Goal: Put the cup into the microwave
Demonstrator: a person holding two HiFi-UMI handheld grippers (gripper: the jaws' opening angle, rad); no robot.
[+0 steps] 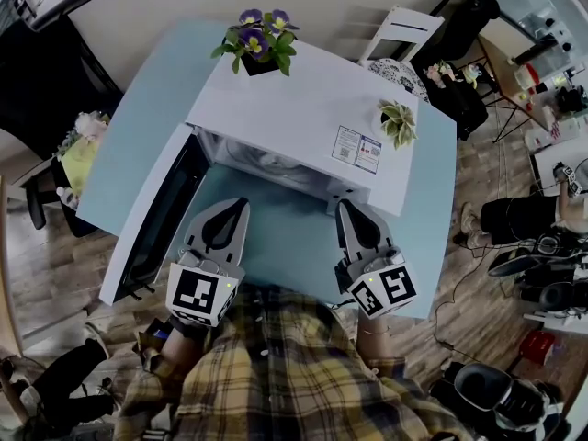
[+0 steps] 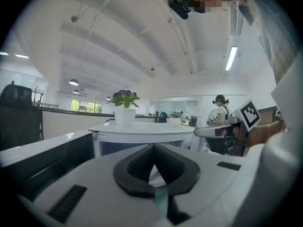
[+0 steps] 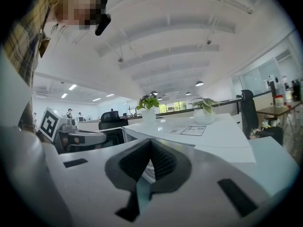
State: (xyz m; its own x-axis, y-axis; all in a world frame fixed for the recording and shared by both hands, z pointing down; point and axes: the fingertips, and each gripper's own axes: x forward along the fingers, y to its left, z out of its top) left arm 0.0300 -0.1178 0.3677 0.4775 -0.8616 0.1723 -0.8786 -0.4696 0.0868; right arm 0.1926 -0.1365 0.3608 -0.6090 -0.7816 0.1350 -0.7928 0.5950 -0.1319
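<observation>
A white microwave [image 1: 294, 108] stands on a light blue table [image 1: 276, 237], with its door [image 1: 156, 219] swung open to the left. Inside the cavity shows a pale rounded shape [image 1: 268, 162]; I cannot tell whether it is the cup. My left gripper [image 1: 241, 202] hovers over the table just before the opening, shut, with nothing between its jaws. My right gripper [image 1: 347, 205] is level with it at the microwave's front right corner, also shut and holding nothing. In the left gripper view the left gripper [image 2: 154, 145] points at the microwave [image 2: 142, 126]. The right gripper [image 3: 150, 141] shows its tips closed.
A pot of purple flowers [image 1: 257, 44] and a small green plant [image 1: 398, 122] stand on the microwave's top, next to a sticker [image 1: 356, 148]. Chairs, bags and cables lie on the floor to the right [image 1: 533, 246]. The open door overhangs the table's left edge.
</observation>
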